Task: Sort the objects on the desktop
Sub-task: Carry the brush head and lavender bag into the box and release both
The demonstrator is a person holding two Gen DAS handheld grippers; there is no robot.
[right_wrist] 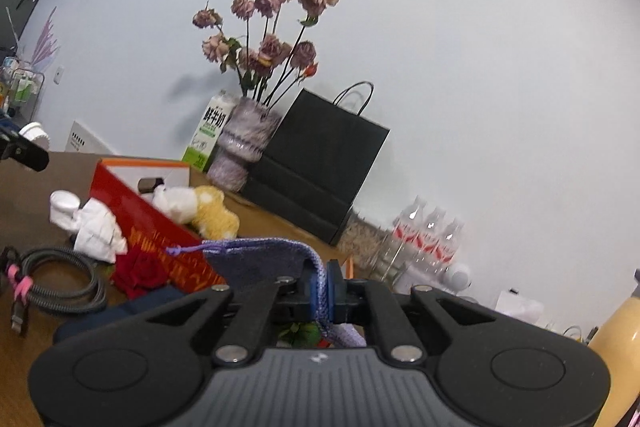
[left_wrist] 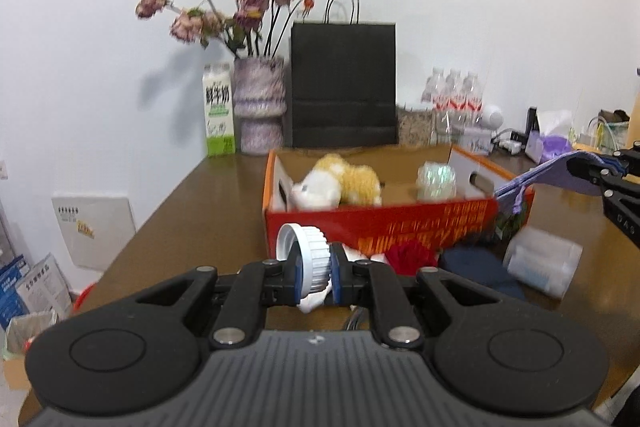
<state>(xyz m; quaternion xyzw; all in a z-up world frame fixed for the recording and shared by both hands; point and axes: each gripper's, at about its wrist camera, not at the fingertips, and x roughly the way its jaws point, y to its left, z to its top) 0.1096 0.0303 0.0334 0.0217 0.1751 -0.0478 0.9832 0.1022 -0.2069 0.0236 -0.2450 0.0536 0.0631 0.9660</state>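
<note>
Low centre of the left wrist view — left gripper (left_wrist: 316, 277) clenched on a white ribbed jar (left_wrist: 310, 261), just short of the red box (left_wrist: 380, 223). Right gripper (right_wrist: 322, 291) pinches a purple drawstring pouch (right_wrist: 264, 261), held above the box's right corner; plush toy (left_wrist: 340, 185) lies inside.

The left gripper (left_wrist: 314, 275) is held level, its jaws closed on a white ribbed cap (left_wrist: 310, 259) that is clamped between the blue pads (left_wrist: 335, 277). The right gripper (right_wrist: 320, 295) is tilted, rolled to one side, and its jaws are pressed together on the edge of a purple pouch (right_wrist: 260, 263), which is draped forward and left of the fingertips.
</note>
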